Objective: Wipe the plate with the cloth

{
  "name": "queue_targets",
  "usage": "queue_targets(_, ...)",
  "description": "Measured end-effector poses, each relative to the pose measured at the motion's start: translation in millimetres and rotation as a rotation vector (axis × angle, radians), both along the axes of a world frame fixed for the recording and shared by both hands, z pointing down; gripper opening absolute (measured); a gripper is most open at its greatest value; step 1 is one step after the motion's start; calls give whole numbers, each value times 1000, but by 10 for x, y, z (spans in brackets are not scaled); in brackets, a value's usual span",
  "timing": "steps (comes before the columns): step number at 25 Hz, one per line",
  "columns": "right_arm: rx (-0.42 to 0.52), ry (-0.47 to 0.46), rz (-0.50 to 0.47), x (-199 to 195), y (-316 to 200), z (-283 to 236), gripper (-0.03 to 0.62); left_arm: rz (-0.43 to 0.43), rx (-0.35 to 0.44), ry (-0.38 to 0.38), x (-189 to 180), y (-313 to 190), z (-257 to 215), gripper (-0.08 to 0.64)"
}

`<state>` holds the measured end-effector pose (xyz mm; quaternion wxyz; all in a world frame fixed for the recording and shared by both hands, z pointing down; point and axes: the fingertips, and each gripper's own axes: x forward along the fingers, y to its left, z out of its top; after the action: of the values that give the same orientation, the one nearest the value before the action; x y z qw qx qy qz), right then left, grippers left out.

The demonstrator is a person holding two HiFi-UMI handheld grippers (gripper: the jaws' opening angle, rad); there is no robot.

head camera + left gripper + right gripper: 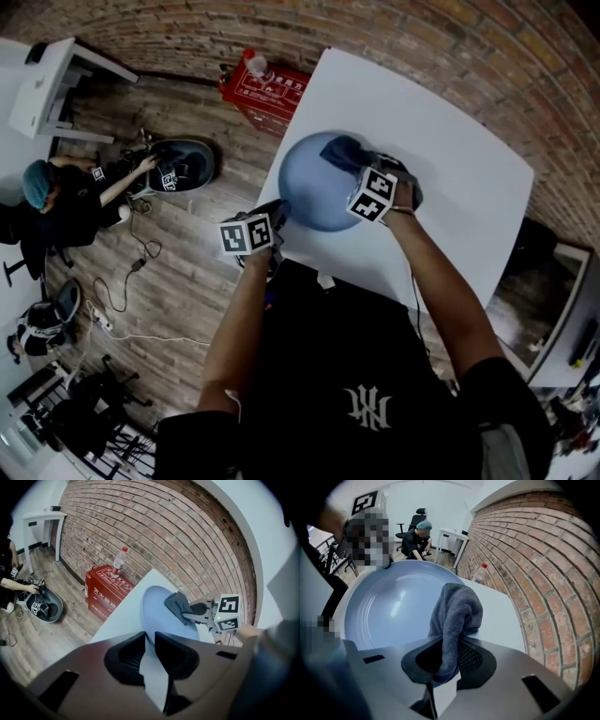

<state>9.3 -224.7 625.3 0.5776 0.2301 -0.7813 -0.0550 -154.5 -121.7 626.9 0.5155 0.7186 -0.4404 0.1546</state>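
While left gripper clamps round pale-blue plate at left edge of white table, right gripper pinches grey terry cloth, apparently mid-wipe; next stroke probably wants firm pressure.

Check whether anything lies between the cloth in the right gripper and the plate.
Nothing visible does. The gray cloth, clamped in the right gripper, hangs at the bare blue plate; the left gripper only holds its rim at the opposite edge.

A studio workroom (brick wall, desk, floor cables).
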Motion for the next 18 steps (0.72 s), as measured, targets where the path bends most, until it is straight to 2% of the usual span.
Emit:
queue_targets(5,-2,-88,-12,-85,41,-208,80,16,-6,-19,10,3,-15,66)
queue_targets(8,-7,-199,4,-201,63,-489,81,45,-1,-21,4,-4,-42,67)
queue_targets(12,-2,-313,-37,-399,203,-847,81,76,27,-36,-86,24,-143,60)
queue_targets(15,-22,-449,-42,-529,297,-1101,80,83,82,-31,-131,-43,-342,48)
queue_targets(18,-33,-610,-29,-625,389,-1383,81,105,206,-22,-121,-188,-766,29)
